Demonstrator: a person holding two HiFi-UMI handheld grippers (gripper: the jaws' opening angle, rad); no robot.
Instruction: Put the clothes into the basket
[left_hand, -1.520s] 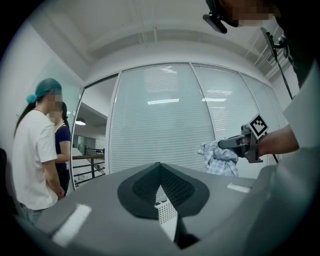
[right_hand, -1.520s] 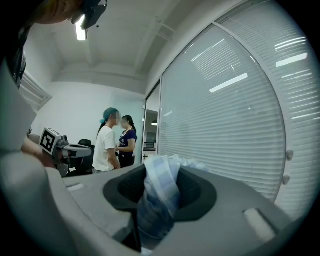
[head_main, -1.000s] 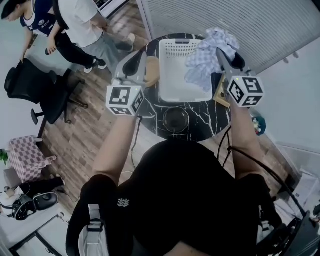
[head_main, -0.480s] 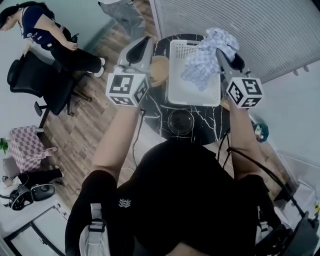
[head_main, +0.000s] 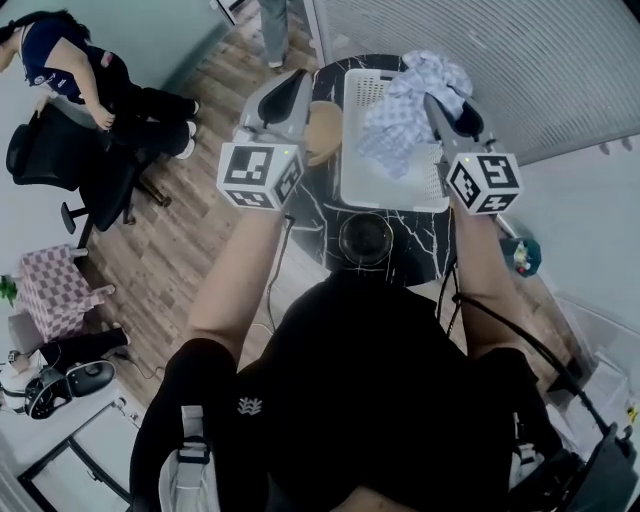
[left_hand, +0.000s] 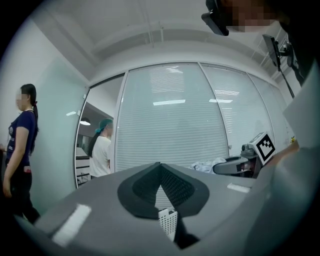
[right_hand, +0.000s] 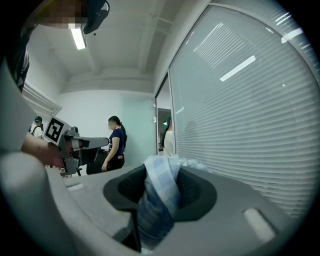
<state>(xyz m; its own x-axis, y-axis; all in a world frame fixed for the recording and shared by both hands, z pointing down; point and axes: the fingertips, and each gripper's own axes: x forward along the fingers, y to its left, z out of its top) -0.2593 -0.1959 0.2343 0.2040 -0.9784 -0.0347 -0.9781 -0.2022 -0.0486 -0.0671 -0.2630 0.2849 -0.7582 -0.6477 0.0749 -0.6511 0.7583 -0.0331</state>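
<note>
One checked cloth (head_main: 405, 115), one white basket (head_main: 352, 190), two grippers. Only the right gripper view shows the right gripper (right_hand: 160, 175) pinching that cloth. Only the head view shows it dangling over the basket's right rim, with open basket floor to its left. The left gripper (left_hand: 160, 165) has its tips together and is empty, up by the round table's (head_main: 420, 245) left edge.

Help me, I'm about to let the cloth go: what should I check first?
1. Right gripper clamped on the checked cloth: ok.
2. Cloth hangs over the white basket: ok.
3. Whole cloth inside the basket's rim: cannot tell; part bunches at the far right corner.
4. Left gripper shut, empty, to the left of the basket: ok.
5. Basket stands flat on the table: ok.
</note>
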